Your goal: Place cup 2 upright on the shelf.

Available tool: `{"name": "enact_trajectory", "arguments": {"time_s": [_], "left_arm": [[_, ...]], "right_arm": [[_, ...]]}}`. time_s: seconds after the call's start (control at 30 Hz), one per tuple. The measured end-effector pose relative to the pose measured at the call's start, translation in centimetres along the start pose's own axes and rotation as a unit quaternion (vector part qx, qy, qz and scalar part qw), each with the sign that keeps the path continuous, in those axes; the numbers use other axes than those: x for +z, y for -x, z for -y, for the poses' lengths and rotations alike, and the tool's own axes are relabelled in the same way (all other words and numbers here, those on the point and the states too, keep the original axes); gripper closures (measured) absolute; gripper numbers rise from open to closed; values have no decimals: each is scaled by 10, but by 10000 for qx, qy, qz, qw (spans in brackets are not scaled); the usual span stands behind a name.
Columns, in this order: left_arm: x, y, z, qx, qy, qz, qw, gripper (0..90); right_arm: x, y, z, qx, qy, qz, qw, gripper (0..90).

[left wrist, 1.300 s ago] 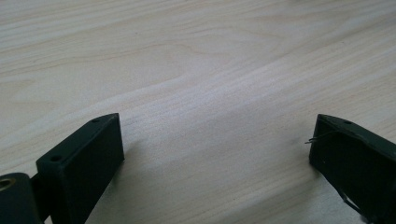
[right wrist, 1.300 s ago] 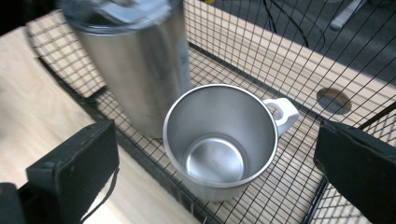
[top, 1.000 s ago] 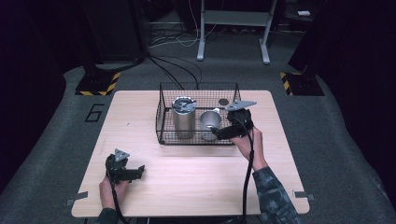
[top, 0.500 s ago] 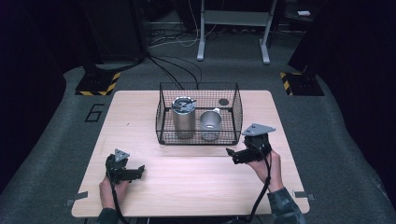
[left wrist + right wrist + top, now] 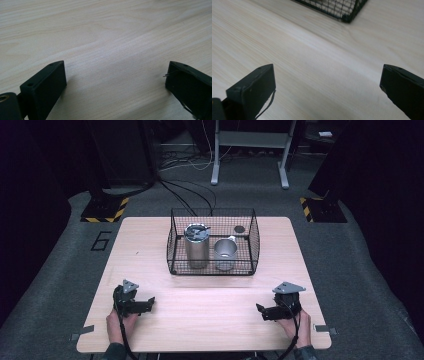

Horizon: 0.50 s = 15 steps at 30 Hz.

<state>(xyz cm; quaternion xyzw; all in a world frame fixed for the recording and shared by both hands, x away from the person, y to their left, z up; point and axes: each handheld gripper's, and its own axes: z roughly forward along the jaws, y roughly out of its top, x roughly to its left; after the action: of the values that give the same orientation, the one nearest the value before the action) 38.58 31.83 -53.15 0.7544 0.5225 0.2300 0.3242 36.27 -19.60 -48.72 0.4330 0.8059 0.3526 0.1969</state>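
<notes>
The right gripper [image 5: 261, 310], at the wire basket [image 5: 212, 269] a second ago, now rests near the table's [image 5: 210, 320] front right edge, jaws spread and empty. The left gripper [image 5: 150, 303] stays at front left, jaws also apart. The steel tumbler [image 5: 195, 247] and cup [image 5: 225, 252] stand inside the basket.

place: lab | signs: hazard-striped floor blocks [image 5: 104, 210]; trailing cables [image 5: 190, 195]; metal stand [image 5: 250, 150]
</notes>
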Motion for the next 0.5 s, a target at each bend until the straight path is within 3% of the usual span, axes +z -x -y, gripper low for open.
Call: {"name": "enact_trajectory", "arguments": {"time_s": [0.2,0.33,0.37,0.5], "left_arm": [[0,0,0,-6,-7,6,10000,31],[0,0,0,-7,-5,3,10000,31],[0,0,0,-2,-9,4,10000,31],[0,0,0,4,-26,11,10000,31]], "right_arm": [[20,9,34,405,-210,-5,9990,0],[21,8,38,217,-71,166,9996,0],[22,9,38,180,-194,129,9996,0],[23,9,38,256,-135,137,9995,0]]}}
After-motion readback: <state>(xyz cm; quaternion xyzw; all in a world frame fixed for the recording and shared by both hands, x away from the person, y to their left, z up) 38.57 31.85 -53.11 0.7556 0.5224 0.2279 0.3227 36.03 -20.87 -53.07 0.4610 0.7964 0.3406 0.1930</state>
